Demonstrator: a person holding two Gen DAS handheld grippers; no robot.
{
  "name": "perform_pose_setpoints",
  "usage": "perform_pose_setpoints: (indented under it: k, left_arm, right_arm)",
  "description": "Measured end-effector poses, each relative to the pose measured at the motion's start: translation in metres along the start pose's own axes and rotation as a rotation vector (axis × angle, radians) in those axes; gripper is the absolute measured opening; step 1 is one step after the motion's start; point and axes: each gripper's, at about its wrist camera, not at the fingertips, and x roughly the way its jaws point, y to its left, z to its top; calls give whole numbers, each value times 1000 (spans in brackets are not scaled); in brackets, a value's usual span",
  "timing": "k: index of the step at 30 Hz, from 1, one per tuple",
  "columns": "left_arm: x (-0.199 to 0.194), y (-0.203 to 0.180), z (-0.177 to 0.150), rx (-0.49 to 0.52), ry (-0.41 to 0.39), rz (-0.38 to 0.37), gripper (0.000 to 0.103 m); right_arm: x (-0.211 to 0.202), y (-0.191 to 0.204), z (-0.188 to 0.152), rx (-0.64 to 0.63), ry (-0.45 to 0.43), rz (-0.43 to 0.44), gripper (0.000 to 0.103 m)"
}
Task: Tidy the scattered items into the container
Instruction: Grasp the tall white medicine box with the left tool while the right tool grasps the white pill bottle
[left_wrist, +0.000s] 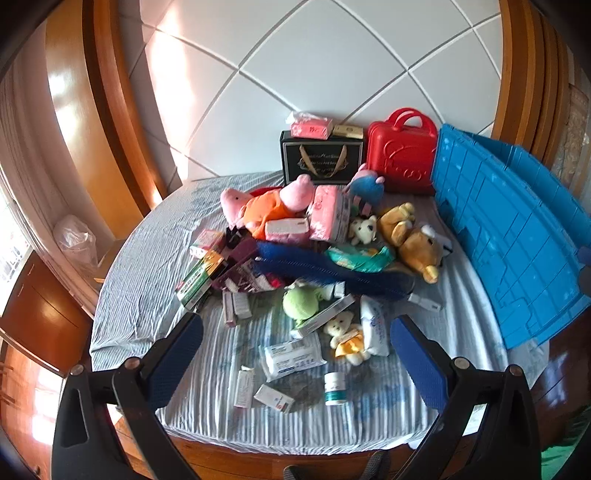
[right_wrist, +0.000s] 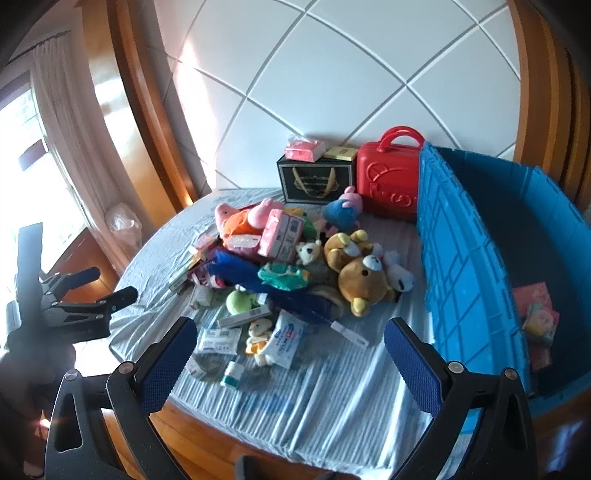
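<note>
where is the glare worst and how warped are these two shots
Left wrist view: sunlight glares off the wooden panel at left, the window edge is blown out, and the quilted headboard seams bow from fisheye distortion. Right wrist view: the window is overexposed, haze washes the left hand-held gripper and lower-left corner, and the blue crate wall curves.

Item count, bed surface:

- Blue plastic crate (right_wrist: 461, 266): one, at 3 o'clock.
- Red carry case (left_wrist: 400, 155): one, at 1 o'clock.
- Black gift bag (left_wrist: 321, 158): one, at 12 o'clock.
- Pink pig plush toys: two, one in orange (left_wrist: 266, 206), one in blue (left_wrist: 365, 186).
- Brown bear plush (right_wrist: 364, 278): one.
- Small cream bear plush toys: two (left_wrist: 347, 338) (left_wrist: 364, 229).
- Green plush (left_wrist: 301, 302): one.
- Wet-wipe packs: two (left_wrist: 291, 356) (left_wrist: 375, 326).
- Small white bottle (left_wrist: 335, 387): one.
</note>
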Motion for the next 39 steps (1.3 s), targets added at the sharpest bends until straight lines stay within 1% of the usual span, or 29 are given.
perform_pose_setpoints:
  k: [2,5,9,13,15,16,19,22,24,27,29,30,33,34,35,37,39]
  left_arm:
    - [20,22,-21,3,44,5,103]
    - [47,45,-51,1,110,3,103]
    - [86,60,-90,-2,202,-23,103]
    - [118,64,-116,9,234,-39,103]
    - [134,68,-125,9,247,-30,103]
    - [143,72,-129,5,259,-24,100]
    - [165,85,-134,-19,279,-13,95]
    - [182,98,-133,-43,286,-3,94]
    - [193,101,-134,-28,300,-4,93]
    - [205,101,-140,10,321,-6,86]
    - [209,102,-144,24,331,-10,84]
    - [212,103,-147,30,336,-15,83]
    - [218,103,-153,47,341,-39,77]
    - [219,103,-154,53,338,-45,77]
    - [221,102,-155,62,334,-49,77]
    - [225,100,-156,74,333,-62,76]
    - [228,97,-156,86,327,-80,71]
  right_arm:
    - [20,17,-11,0,19,9,103]
    - [56,40,-31,0,52,19,103]
    - [110,68,-68,1,119,20,103]
    - [161,86,-100,9,177,3,103]
    - [179,91,-111,20,203,-3,103]
    - [190,93,-117,23,220,-13,103]
    - [217,99,-132,30,262,-30,103]
    - [240,105,-145,27,293,-42,103]
    - [252,108,-150,29,300,-47,103]
    - [267,111,-157,38,311,-61,103]
    - [275,113,-160,45,318,-73,103]
    - [279,113,-161,47,320,-78,103]
    - [291,115,-163,47,331,-92,102]
    - [294,116,-163,43,334,-99,102]
    - [298,117,-164,39,338,-106,101]
    - [306,117,-165,39,351,-112,94]
    - [313,118,-168,35,372,-123,86]
